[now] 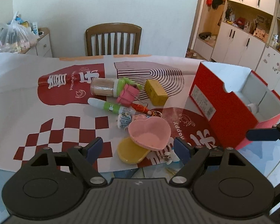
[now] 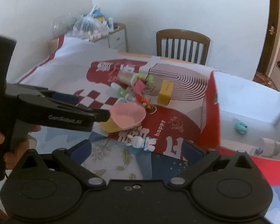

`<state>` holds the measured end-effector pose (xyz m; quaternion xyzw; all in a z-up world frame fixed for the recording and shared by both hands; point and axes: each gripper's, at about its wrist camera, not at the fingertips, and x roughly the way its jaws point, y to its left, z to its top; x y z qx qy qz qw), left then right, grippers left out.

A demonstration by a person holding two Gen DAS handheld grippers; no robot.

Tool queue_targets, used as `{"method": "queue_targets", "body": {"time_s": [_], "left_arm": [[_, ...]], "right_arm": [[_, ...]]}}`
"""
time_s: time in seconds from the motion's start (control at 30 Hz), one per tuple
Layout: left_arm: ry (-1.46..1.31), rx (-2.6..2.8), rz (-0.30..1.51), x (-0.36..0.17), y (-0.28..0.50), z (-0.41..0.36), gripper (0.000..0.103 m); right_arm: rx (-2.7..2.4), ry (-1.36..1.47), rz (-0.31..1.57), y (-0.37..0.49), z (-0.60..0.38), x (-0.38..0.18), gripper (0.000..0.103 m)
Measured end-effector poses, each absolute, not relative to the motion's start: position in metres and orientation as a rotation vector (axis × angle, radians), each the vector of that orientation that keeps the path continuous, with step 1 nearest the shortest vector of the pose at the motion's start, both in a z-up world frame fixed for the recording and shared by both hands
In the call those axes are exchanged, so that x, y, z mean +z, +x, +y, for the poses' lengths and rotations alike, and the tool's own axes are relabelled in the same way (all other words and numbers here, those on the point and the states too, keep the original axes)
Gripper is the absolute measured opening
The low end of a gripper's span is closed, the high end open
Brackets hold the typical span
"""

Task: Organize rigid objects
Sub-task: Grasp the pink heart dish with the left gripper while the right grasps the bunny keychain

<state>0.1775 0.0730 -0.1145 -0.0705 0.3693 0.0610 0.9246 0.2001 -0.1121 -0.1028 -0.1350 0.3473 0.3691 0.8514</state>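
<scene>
So the left hand-held gripper [image 1: 138,147] has its jaws spread wide with nothing between the pads, hanging just above the near side of the pink heart dish [image 1: 149,135]. That dish is my landmark: it sits on the red-and-white printed sheet [image 1: 46,112] covering the worktop, overlapping a yellow oval lid [image 1: 129,152] that pokes out from under its near edge. Just behind the dish there's a little jumble: a green-and-white glue tube [image 1: 110,108], a pink binder clip [image 1: 127,95], a clear toothpick jar [image 1: 104,88] lying on its side and a small yellow box [image 1: 155,92]. To the right of the dish stands the open red cardboard box [image 1: 231,110], white inside. In the right wrist view, a small white-and-blue toy figure [image 2: 142,142] lies on the sheet nearer the camera than the dish. The right hand-held gripper [image 2: 138,149] is also spread wide and empty, above that figure.
</scene>
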Motion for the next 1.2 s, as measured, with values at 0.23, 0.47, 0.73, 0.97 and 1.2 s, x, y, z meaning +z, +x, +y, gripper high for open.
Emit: {"method": "queue_targets", "body": {"time_s": [0.23,0.47,0.73,0.97,1.2], "left_arm": [[-0.114,0.105,0.777,-0.130,0.203,0.073,0.083],[-0.055,0.060,0.825,-0.148,0.226,0.063,0.083],[-0.016,0.079,0.824,-0.160,0.240,0.057,0.083],[0.017,0.080,0.826,-0.167,0.246,0.054,0.082],[0.033,0.071,0.818,-0.169,0.246,0.049,0.082]], "right_arm": [[0.773,-0.354,0.763,0.216,-0.091,-0.132,0.099],[0.753,-0.375,0.803,0.234,-0.081,-0.155,0.089],[0.750,-0.378,0.819,0.241,-0.074,-0.166,0.082],[0.739,-0.378,0.831,0.245,-0.066,-0.174,0.077],[0.724,-0.375,0.825,0.246,-0.066,-0.175,0.068]]}}
